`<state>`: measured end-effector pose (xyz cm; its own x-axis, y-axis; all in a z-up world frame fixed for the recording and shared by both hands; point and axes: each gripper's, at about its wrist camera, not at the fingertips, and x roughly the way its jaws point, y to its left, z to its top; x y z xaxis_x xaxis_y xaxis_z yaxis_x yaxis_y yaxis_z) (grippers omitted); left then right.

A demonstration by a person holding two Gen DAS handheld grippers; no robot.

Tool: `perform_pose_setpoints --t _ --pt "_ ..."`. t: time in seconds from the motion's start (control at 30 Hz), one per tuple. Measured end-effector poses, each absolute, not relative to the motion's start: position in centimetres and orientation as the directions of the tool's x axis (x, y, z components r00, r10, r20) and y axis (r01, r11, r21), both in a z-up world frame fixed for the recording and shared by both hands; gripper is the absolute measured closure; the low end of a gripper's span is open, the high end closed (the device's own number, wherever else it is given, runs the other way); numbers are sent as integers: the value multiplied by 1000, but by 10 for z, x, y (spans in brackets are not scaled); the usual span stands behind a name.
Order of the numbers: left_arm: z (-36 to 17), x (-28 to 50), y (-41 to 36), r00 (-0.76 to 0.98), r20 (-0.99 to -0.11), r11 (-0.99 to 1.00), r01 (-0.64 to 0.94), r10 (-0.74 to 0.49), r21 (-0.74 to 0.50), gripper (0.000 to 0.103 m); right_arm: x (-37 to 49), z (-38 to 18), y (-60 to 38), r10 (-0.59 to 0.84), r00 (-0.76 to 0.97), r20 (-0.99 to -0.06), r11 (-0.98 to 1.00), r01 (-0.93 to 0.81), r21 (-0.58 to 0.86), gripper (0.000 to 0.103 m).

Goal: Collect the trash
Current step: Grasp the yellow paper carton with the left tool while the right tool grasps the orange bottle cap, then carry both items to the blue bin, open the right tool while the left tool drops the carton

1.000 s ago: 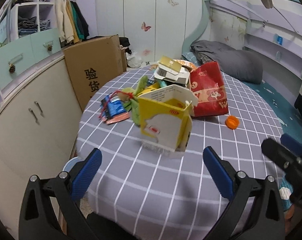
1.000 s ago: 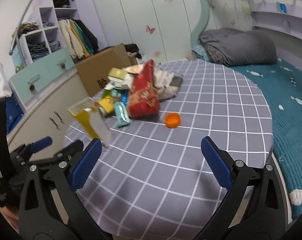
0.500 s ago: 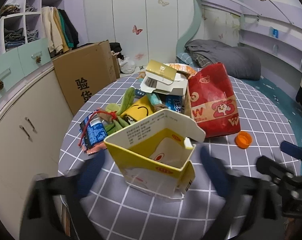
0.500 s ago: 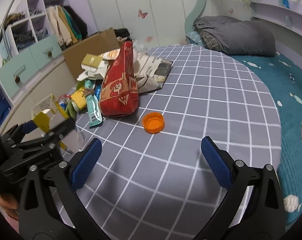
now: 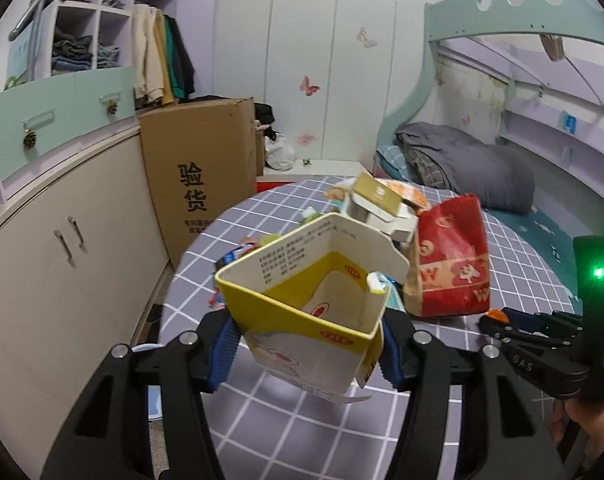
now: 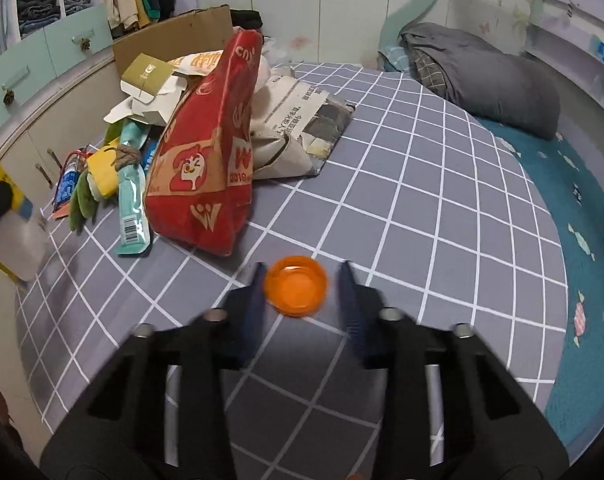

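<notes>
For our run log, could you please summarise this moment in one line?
left gripper: shut on open yellow carton | right gripper: open, straddling orange plastic cap | on grey checked tablecloth

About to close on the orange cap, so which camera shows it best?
The right wrist view. The orange cap sits open side up on the checked tablecloth, between the right gripper fingers, near the picture's centre. The left wrist view shows only an orange sliver by the right gripper's tip, beside the red bag.
</notes>
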<state>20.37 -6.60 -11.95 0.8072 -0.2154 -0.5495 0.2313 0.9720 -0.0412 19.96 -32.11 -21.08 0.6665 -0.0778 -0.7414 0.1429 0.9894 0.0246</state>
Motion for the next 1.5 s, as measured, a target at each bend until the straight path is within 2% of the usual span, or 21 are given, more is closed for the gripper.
perform_pose_setpoints --t 0.3,0.5,0.57,0.63,0.83,1.0,1.2,1.23,1.27,1.3,1.5 --pt "-122 192 -34 798 -567 978 192 -203 -80 46 168 -198 -308 -30 694 -720 992 107 63 74" --pt "-126 181 21 801 -576 986 117 -162 -115 46 145 -168 -241 132 740 -659 991 -95 91 74" --pt "-130 181 46 798 -587 988 74 -140 -135 46 147 -161 -206 233 737 -634 972 -204 120 74" --pt "-136 182 75 794 -600 989 5 -96 -151 46 157 -161 -164 324 710 -625 942 -301 147 74" --pt "-162 188 164 753 -656 968 -202 54 -151 46 194 -173 -50 465 617 -635 858 -490 152 74" --pt "-193 198 228 686 -706 932 -347 176 -106 46 226 -190 21 503 560 -658 814 -563 144 74" --pt "-222 231 286 623 -749 897 -433 225 -91 46 303 -235 97 530 493 -690 788 -587 186 72" --pt "-225 237 292 620 -750 895 -437 228 -90 45 318 -245 107 536 496 -684 791 -577 201 68" --pt "-230 243 300 618 -752 894 -440 232 -86 45 329 -252 115 543 501 -674 789 -578 207 38" --pt "-234 250 306 606 -758 892 -445 239 -75 45 344 -262 124 517 519 -681 805 -566 179 27" --pt "-255 278 328 575 -788 884 -459 219 -89 45 370 -285 133 488 515 -705 828 -529 187 27"
